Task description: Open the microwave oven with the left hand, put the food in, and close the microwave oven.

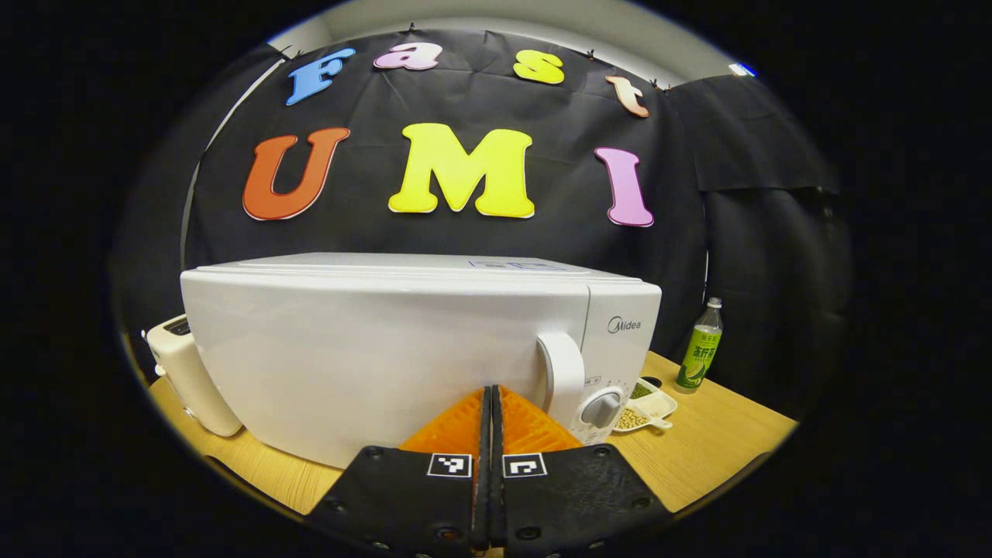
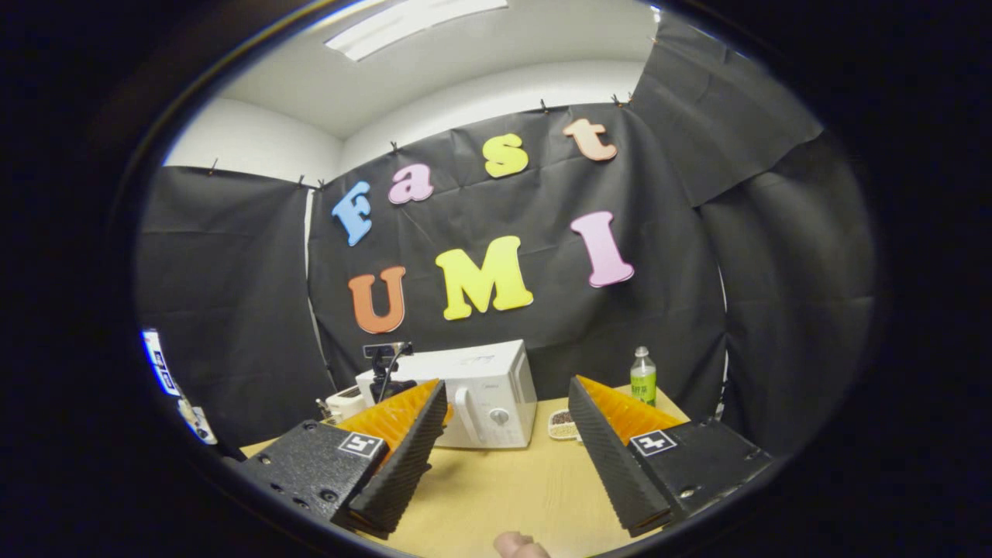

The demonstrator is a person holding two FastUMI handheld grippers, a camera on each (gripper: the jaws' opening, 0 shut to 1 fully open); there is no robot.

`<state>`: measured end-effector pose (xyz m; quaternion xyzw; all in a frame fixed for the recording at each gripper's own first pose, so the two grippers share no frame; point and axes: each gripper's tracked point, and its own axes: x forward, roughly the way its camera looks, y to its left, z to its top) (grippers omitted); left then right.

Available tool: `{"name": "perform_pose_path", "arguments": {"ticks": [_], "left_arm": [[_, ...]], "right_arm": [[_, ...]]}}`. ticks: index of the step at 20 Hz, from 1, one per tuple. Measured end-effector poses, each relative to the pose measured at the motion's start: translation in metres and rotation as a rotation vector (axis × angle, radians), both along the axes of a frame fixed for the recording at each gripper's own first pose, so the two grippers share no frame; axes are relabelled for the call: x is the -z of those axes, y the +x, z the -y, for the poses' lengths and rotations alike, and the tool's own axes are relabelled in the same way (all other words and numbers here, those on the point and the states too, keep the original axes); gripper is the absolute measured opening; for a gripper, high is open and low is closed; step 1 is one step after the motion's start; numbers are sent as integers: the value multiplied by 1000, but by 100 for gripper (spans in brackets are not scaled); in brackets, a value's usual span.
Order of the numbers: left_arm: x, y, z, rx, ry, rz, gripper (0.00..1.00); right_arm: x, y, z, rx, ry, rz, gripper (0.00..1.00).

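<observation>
The white microwave (image 1: pixel 372 349) stands on the wooden table (image 1: pixel 713 442) with its door shut. Its vertical handle (image 1: pixel 561 376) sits at the door's right edge, above a round knob (image 1: pixel 603 408). My left gripper (image 1: pixel 491 394) is shut with nothing between its fingers, close in front of the door and just left of the handle. A white divided dish of beans (image 1: pixel 649 406) lies right of the microwave. In the right gripper view, my right gripper (image 2: pixel 508 385) is open and empty, well back from the microwave (image 2: pixel 488 391) and the dish (image 2: pixel 561 424).
A green bottle (image 1: pixel 702 349) stands at the back right of the table, also seen as the bottle (image 2: pixel 642 377). A cream toaster (image 1: pixel 186 372) sits left of the microwave. A black device (image 2: pixel 385 366) rises in front of the microwave's left side. Bare tabletop (image 2: pixel 504 488) lies before it.
</observation>
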<state>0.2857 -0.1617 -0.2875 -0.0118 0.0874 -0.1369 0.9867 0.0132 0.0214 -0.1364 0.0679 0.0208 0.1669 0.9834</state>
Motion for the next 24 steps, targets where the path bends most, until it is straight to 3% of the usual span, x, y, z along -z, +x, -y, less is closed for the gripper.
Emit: {"name": "perform_pose_path", "arguments": {"ticks": [1, 2, 3, 5, 6, 7, 8, 9, 10, 11, 12, 14, 15, 16, 17, 18, 20, 21, 22, 24], "left_arm": [[-6, -11, -2, -8, -23, 6, 0], [-12, -22, -7, -20, -34, 12, 0], [-19, -34, -9, -22, -47, 18, 0], [-36, -62, -19, -38, -53, 38, 0], [-44, -79, -18, -30, -59, 42, 0], [-56, -95, -25, -48, -54, 59, 0], [-65, -112, -30, -59, -43, 62, 0], [-76, -131, -31, -59, -34, 69, 0], [-88, -150, -36, -73, -26, 74, 0], [-103, -169, -43, -96, -13, 87, 0], [-116, -188, -48, -112, -6, 87, 5], [-146, -226, -52, -108, -31, 97, 12], [-163, -243, -50, -92, -40, 119, 28], [-179, -258, -53, -94, -36, 151, 54], [-194, -271, -59, -103, -16, 175, 81], [-206, -284, -68, -128, 2, 190, 96], [-224, -309, -80, -165, 20, 216, 96], [-232, -321, -84, -179, 21, 220, 96], [-235, -330, -85, -182, 18, 222, 96], [-239, -348, -94, -198, 15, 216, 96]], "right_arm": [[1, -3, -1, -8, 14, -6, 100], [2, -6, -2, -12, 23, -18, 100], [5, -8, -1, -14, 34, -26, 91], [3, -14, 1, -11, 47, -31, 91], [0, -17, 2, -9, 56, -20, 100], [-4, -18, 4, 2, 60, -15, 100], [-4, -20, 6, 13, 54, -18, 90], [-5, -25, 8, 21, 53, -21, 91], [-10, -30, 11, 25, 58, -16, 100], [-16, -35, 13, 32, 64, -11, 91], [-22, -40, 17, 44, 72, 0, 100], [-35, -49, 25, 63, 79, 25, 100], [-39, -54, 27, 68, 81, 34, 100], [-44, -58, 29, 69, 80, 41, 91], [-48, -62, 31, 72, 80, 47, 90], [-53, -64, 34, 73, 80, 53, 91], [-61, -69, 38, 78, 81, 66, 91], [-65, -72, 39, 79, 79, 71, 100], [-68, -75, 41, 81, 73, 75, 90], [-73, -79, 44, 88, 66, 86, 91]]}}
